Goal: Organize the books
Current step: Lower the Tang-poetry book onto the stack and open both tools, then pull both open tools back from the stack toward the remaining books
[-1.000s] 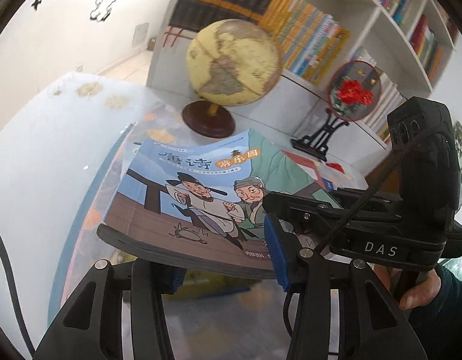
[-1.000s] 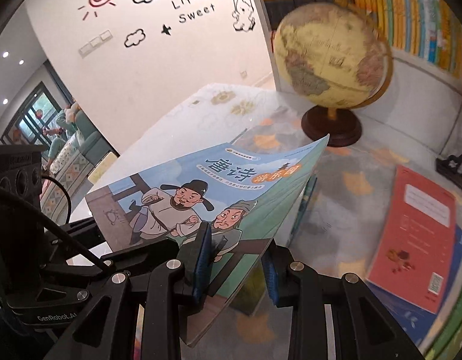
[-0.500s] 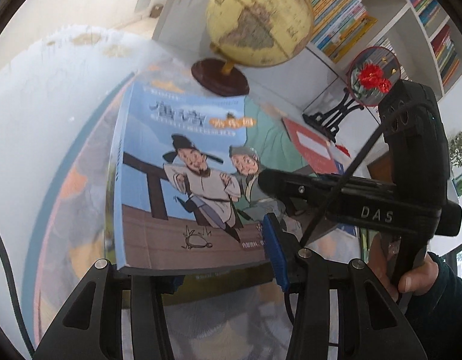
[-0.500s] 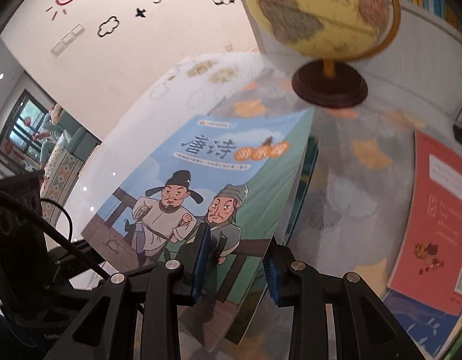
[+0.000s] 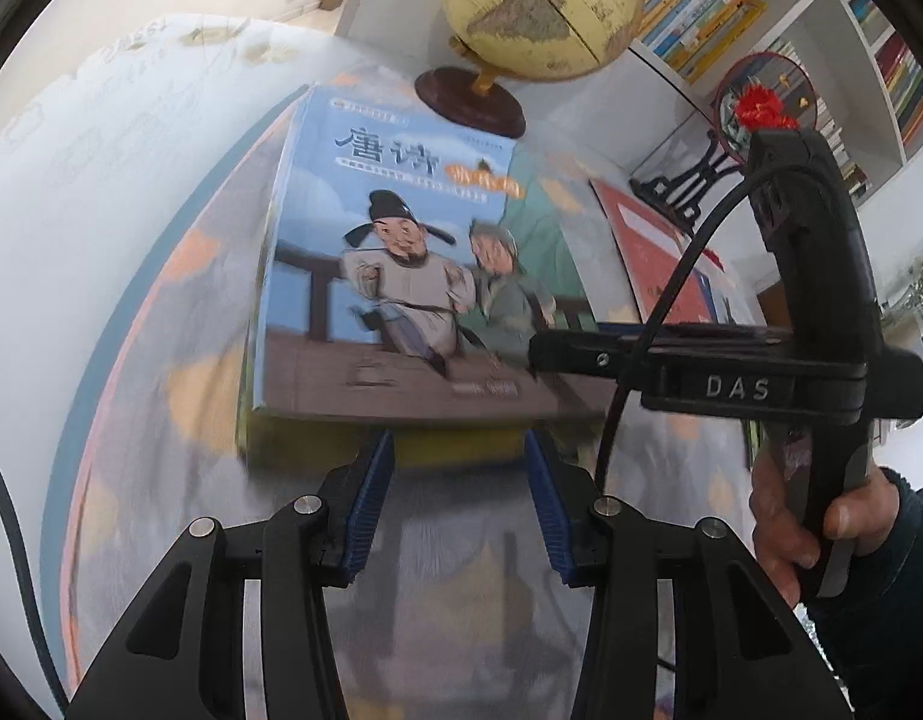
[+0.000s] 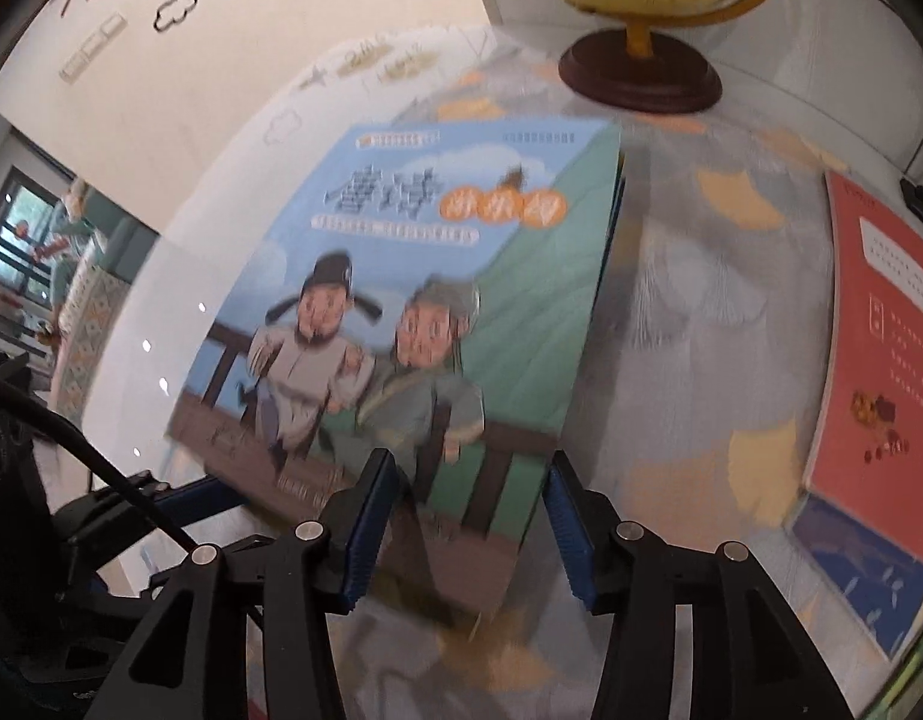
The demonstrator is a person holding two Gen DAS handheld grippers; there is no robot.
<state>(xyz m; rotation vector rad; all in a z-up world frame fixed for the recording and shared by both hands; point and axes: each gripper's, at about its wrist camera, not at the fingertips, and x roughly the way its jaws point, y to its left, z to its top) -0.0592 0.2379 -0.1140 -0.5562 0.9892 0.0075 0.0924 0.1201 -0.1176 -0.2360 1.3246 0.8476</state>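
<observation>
A blue picture book [image 5: 413, 276] with two cartoon men on its cover lies flat on a yellow-green book [image 5: 461, 450] on the table. My left gripper [image 5: 458, 468] stands open at the stack's near edge, with bare tablecloth between its blue pads. In the right wrist view the blue picture book [image 6: 413, 300] has its near edge between the pads of my right gripper [image 6: 470, 516]. Those jaws are opening and the pads do not press on it. From the left wrist view, the right gripper [image 5: 539, 354] reaches over the cover's near right corner, held by a hand [image 5: 803, 516].
A globe [image 5: 539, 6] on a dark wooden base stands behind the stack. A red book [image 6: 875, 348] lies to the right on a blue one [image 6: 851, 564]. A round fan ornament [image 5: 761, 102] and a bookshelf [image 5: 701, 6] are at the back right. A leaf-patterned cloth [image 5: 179, 360] covers the table.
The blue book went from tilted in the air down to flat on the yellow-green book. Both grippers sank with it. The left pads came off its edge, and the right jaws widened.
</observation>
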